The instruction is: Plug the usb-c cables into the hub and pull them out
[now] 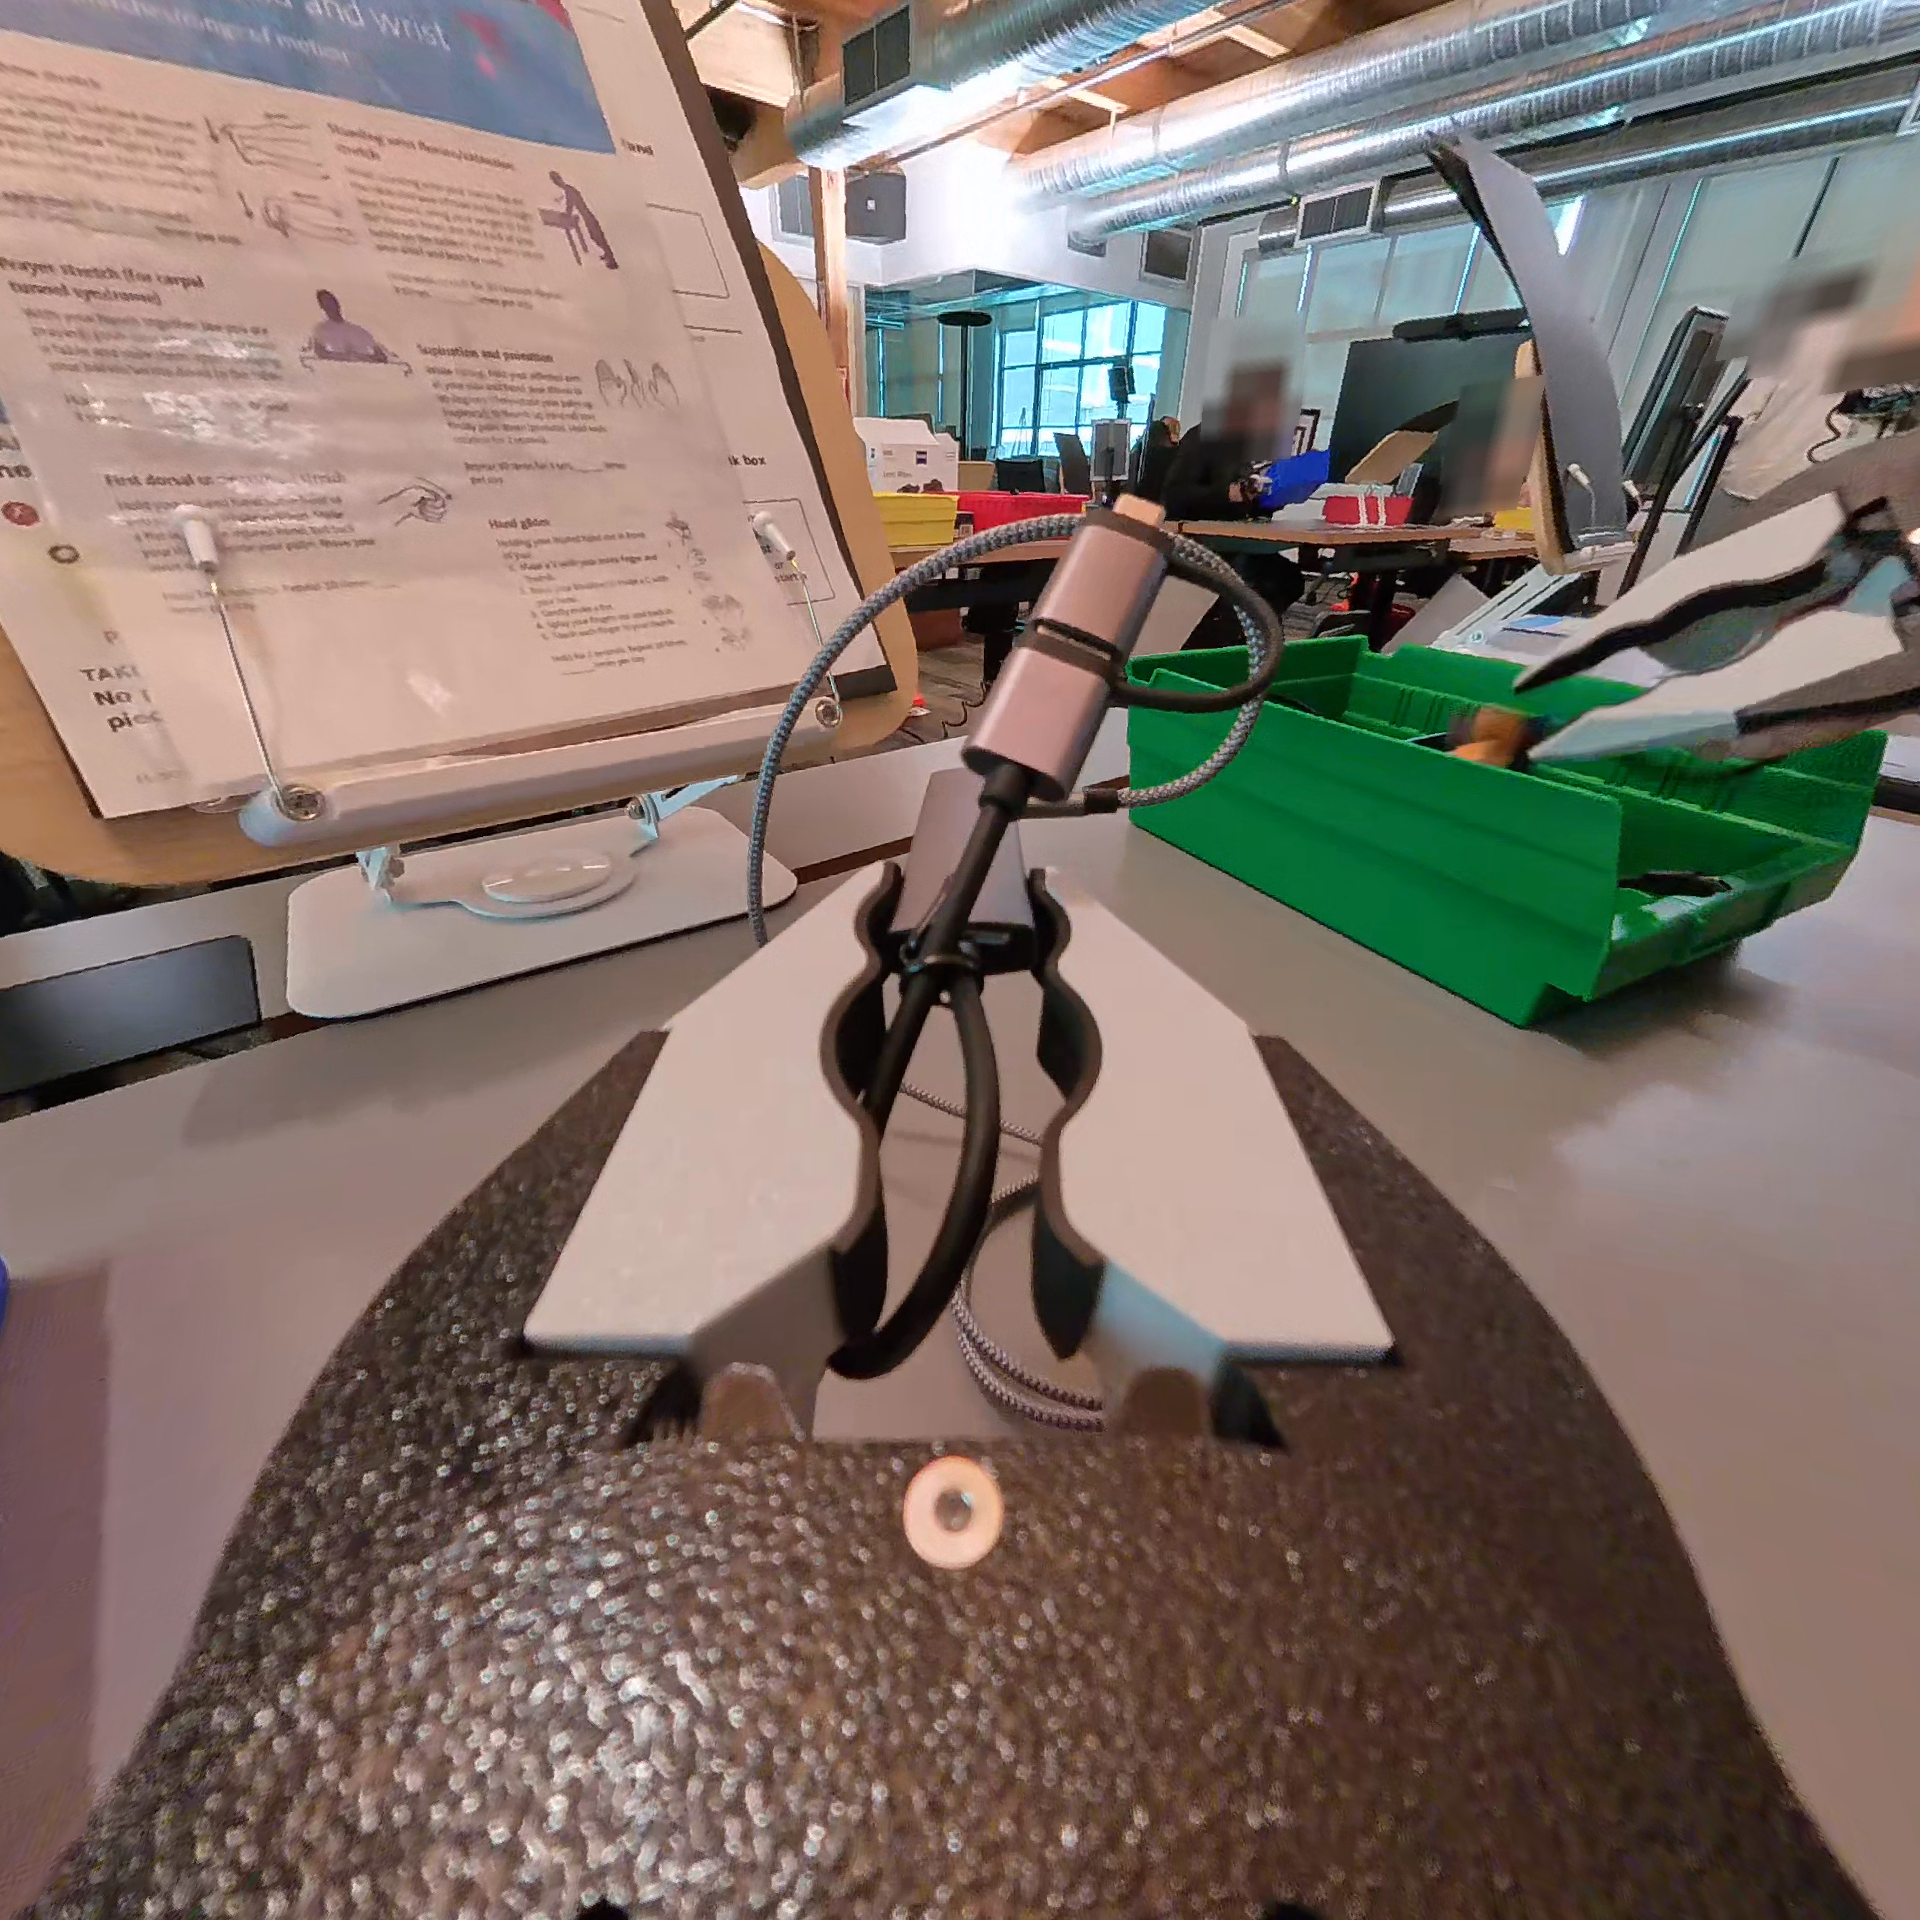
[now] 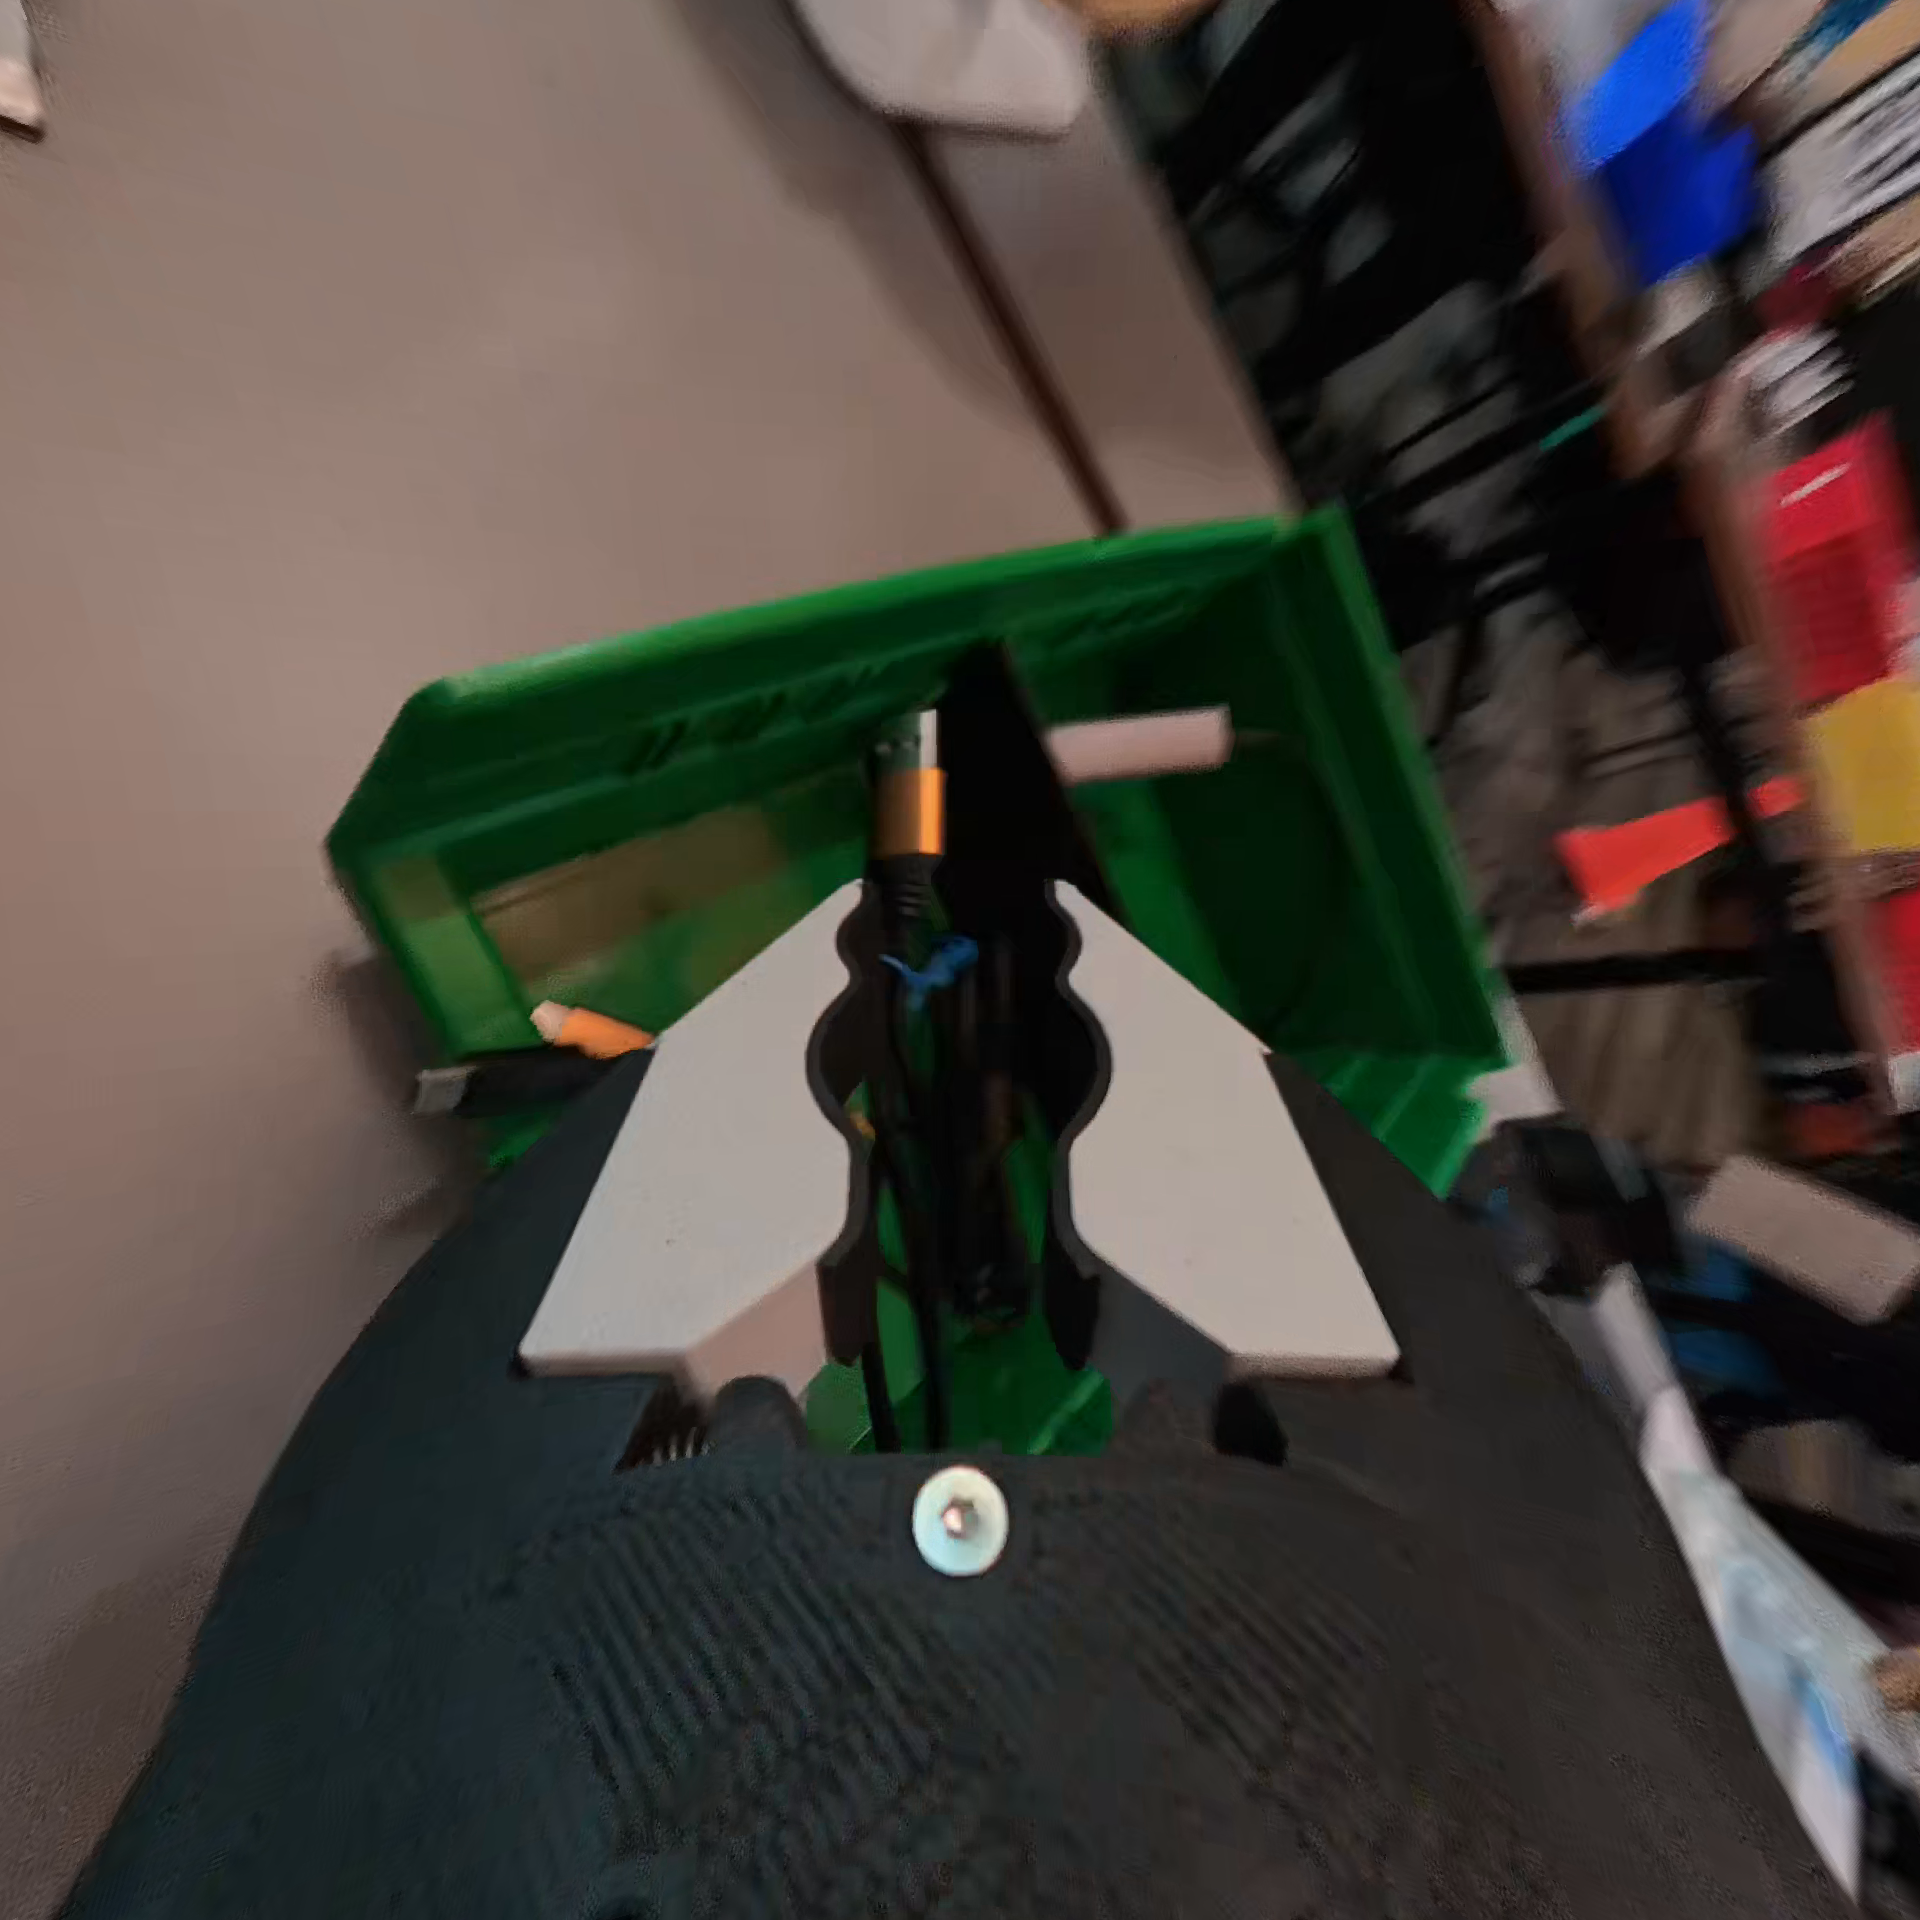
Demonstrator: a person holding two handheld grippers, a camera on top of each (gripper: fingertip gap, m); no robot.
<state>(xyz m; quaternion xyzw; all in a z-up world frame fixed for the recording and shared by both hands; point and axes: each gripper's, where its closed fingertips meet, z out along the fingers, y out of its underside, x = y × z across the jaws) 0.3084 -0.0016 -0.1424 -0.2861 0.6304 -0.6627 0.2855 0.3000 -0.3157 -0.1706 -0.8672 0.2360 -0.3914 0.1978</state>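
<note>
In the left wrist view my left gripper (image 1: 961, 904) is shut on a small grey hub (image 1: 966, 831) and holds it above the grey table. A black lead rises from the hub to a grey metal adapter (image 1: 1081, 644) that stands tilted to the right. A braided grey cable (image 1: 790, 707) loops around it. My right gripper (image 2: 956, 894) is shut on a bundled black cable with an orange-collared plug (image 2: 909, 810) and hovers over the green bin (image 2: 623, 727). It also shows at the right of the left wrist view (image 1: 1538, 717).
The green bin (image 1: 1403, 831) stands on the table to the right of the hub. It holds a white connector (image 2: 1138, 743), another orange plug (image 2: 592, 1029) and a black connector (image 2: 468, 1091). A white document stand (image 1: 520, 914) with a printed sheet stands at the back left. About 30 centimeters separates my left fingertips from my right.
</note>
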